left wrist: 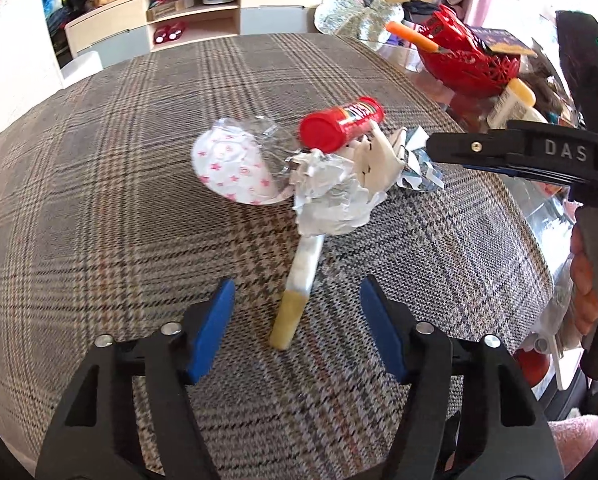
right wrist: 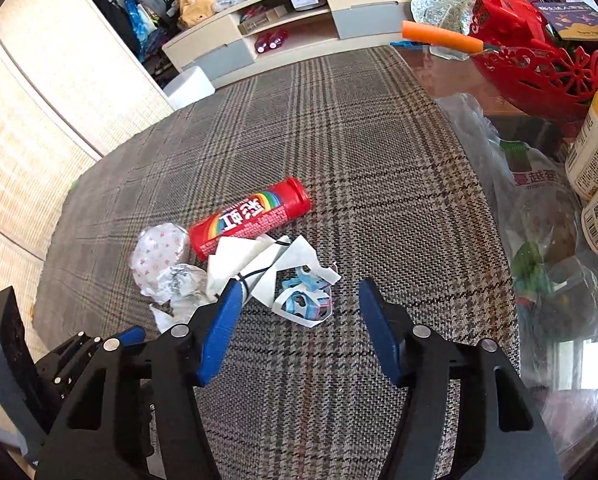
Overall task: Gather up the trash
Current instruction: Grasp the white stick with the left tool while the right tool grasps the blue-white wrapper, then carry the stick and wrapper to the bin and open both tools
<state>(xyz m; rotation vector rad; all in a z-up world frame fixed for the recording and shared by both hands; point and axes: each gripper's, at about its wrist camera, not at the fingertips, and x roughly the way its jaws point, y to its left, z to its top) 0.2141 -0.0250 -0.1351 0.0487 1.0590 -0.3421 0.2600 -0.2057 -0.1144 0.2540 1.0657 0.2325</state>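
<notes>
Two grippers parted over a small trash pile on the plaid cloth (left wrist: 99, 200)

My left gripper (left wrist: 297, 316) stands apart, empty, astride a yellow-tipped tube (left wrist: 295, 300); my right gripper (right wrist: 297, 316) gapes likewise, gripping nothing, just short of crumpled paper (right wrist: 255, 268). A red canister (right wrist: 251, 216) lies beside a star-print wrapper (right wrist: 159, 252)

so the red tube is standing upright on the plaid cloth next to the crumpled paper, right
Not quite: the red tube is lying on its side, not standing upright. It does sit on the plaid cloth next to the crumpled paper. The right wrist view shows this clearly.
</notes>
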